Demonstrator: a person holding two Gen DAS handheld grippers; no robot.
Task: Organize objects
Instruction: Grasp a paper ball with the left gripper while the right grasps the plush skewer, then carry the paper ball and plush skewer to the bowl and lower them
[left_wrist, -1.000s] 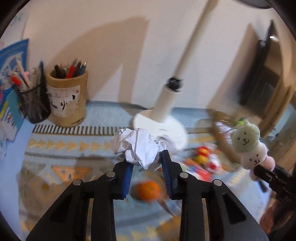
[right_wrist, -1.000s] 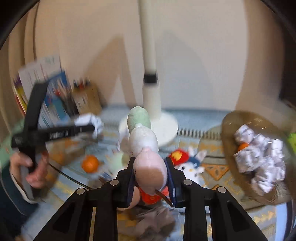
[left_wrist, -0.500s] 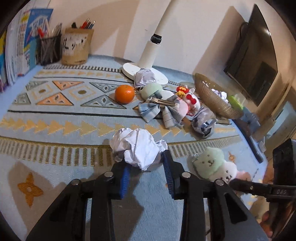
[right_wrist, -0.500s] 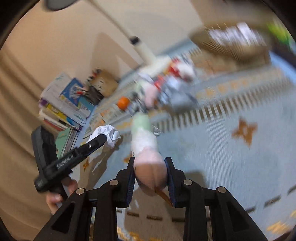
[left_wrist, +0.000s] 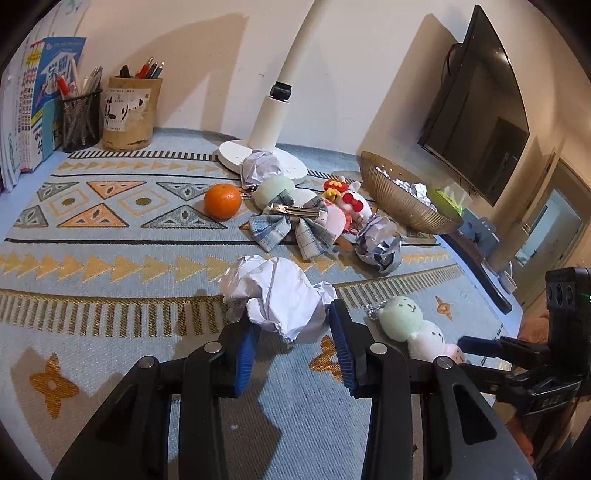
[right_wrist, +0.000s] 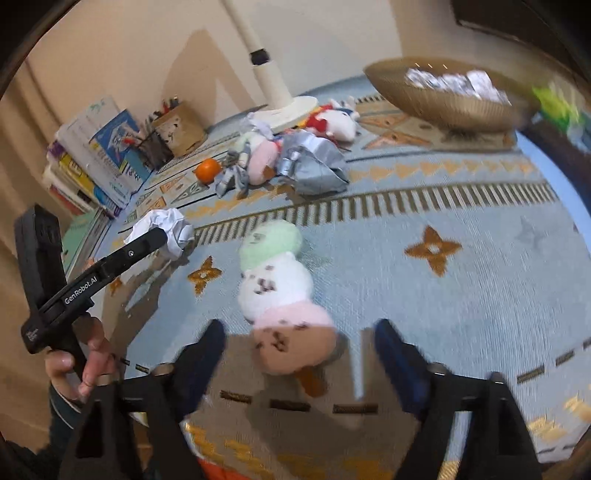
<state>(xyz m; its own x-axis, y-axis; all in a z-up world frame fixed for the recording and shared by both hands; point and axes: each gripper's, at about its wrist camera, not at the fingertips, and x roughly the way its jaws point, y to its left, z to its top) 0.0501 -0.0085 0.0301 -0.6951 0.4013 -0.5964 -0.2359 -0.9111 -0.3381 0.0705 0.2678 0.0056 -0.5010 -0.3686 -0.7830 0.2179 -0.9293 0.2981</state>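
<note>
My left gripper (left_wrist: 291, 321) holds a crumpled white paper ball (left_wrist: 280, 299) low on the patterned mat (left_wrist: 110, 280). Its jaws are just starting to open, and the pads still touch the ball. In the right wrist view the same ball (right_wrist: 168, 227) shows at the tip of the left gripper (right_wrist: 164, 236), held by a hand. A plush toy (right_wrist: 275, 280) of green, white and pink balls lies on the mat. My right gripper (right_wrist: 299, 328) is opening wide around the toy's pink end without touching it. The left wrist view shows the plush toy (left_wrist: 402, 319) just ahead of the right gripper (left_wrist: 465, 352).
A woven bowl (left_wrist: 402, 206) with crumpled paper stands at the back right. Before the lamp base (left_wrist: 236, 153) lie an orange (left_wrist: 222, 201), a plaid bow (left_wrist: 291, 229), other plush toys and two paper balls (left_wrist: 378, 243). Pen holders (left_wrist: 131, 110) and books stand at the back left.
Both grippers came down to the near part of the mat. The right gripper opened and let go of the plush toy, which now lies on the mat. The left still has the paper ball.
</note>
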